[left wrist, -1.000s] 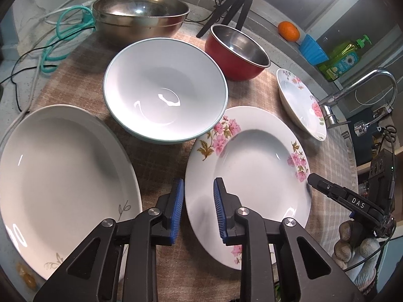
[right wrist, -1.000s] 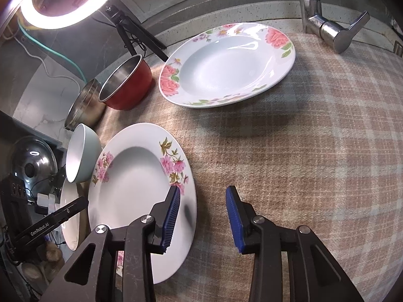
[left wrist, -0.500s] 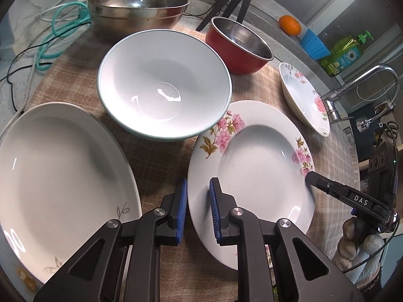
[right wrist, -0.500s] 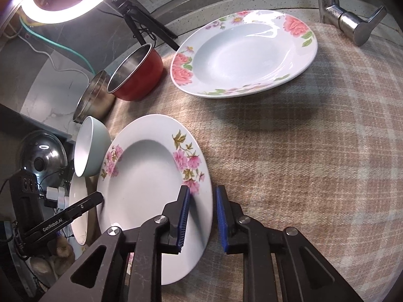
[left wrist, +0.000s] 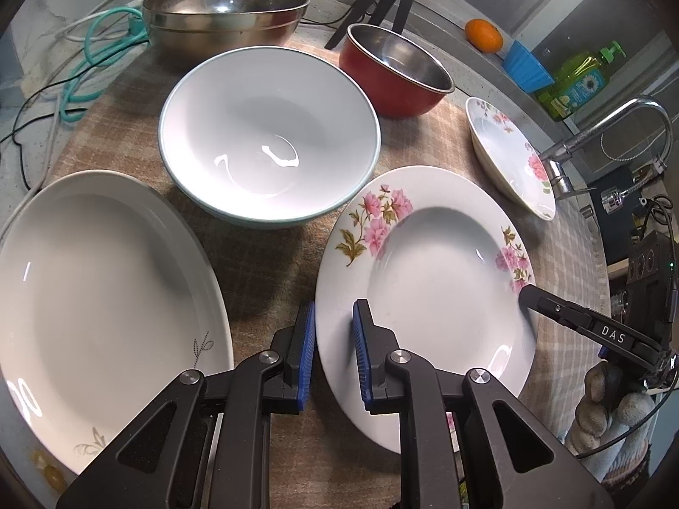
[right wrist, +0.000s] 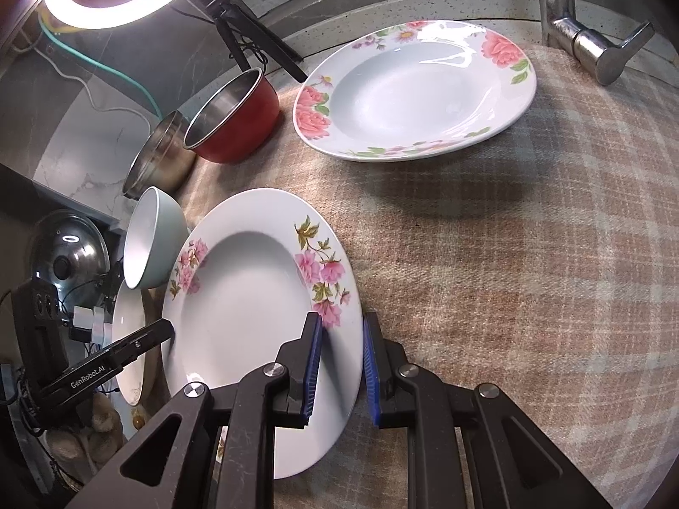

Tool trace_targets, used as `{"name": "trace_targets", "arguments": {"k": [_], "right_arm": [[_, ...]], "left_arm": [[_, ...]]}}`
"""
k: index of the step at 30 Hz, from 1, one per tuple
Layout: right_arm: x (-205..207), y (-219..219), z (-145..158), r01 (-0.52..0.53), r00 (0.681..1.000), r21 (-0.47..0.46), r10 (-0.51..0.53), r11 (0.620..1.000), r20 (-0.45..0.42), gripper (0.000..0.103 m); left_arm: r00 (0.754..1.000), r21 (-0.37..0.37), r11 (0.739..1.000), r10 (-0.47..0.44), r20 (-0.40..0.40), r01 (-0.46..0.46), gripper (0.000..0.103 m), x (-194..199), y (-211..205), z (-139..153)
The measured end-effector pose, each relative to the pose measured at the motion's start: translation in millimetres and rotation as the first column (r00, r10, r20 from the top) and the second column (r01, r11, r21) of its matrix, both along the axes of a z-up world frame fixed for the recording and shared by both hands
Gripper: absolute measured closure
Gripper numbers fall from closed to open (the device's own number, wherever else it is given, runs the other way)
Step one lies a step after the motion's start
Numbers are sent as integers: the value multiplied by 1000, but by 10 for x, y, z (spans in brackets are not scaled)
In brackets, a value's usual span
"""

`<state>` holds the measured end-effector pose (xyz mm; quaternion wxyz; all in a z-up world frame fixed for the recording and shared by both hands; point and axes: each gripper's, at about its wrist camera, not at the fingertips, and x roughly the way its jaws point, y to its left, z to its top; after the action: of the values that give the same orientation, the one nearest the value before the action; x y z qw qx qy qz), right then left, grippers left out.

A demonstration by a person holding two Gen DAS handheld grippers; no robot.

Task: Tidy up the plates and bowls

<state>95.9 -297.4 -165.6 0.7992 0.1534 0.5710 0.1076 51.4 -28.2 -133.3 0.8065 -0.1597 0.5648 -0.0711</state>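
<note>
A bench (right wrist: 530, 254) covered with a checked cloth (left wrist: 263, 263) lay beside a faucet (right wrist: 594, 46), under a ring light (right wrist: 119, 4). The left gripper (left wrist: 333, 352) straddled the near-left rim of the flowered plate (left wrist: 428, 297), one blue pad outside the rim and one over its upper face; its jaws had just been closing on that rim and now stood narrow, clamped on it. The right gripper (right wrist: 339, 364) gripped the opposite rim of the same plate (right wrist: 237, 297) in like fashion, its jaws also having just been closing, with the rim pinched between the pads. In the left view, a plain plate (left wrist: 97, 297) lay just left of the left gripper, and a white bowl (left wrist: 269, 135) stood ahead of it, near the flowered plate's far-left edge. Beyond the bowl stood a steel bowl (left wrist: 225, 8) and a red bowl (left wrist: 394, 68). A rose plate (right wrist: 416, 89) lay well ahead of the right gripper, apart from the held plate. An orange (left wrist: 483, 34) sat on the ledge behind.
</note>
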Motion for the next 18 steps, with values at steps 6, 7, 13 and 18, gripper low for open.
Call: {"name": "trace_targets", "arguments": {"k": [6, 7, 13, 18], "right_arm": [[-68, -63, 22, 13, 1000, -9, -13, 1000, 0, 86], [-86, -76, 25, 14, 1000, -10, -14, 1000, 1, 86], [-211, -178, 34, 33, 999, -17, -33, 999, 0, 86], [-364, -273, 21, 56, 998, -17, -56, 998, -5, 86]], "left_arm": [[1000, -2, 1000, -28, -8, 28, 87, -35, -90, -6], [999, -2, 1000, -31, -9, 31, 87, -38, -102, -6], [997, -2, 998, -69, -14, 69, 87, -77, -216, -3], [995, 0, 995, -98, -13, 98, 87, -119, -296, -3]]}}
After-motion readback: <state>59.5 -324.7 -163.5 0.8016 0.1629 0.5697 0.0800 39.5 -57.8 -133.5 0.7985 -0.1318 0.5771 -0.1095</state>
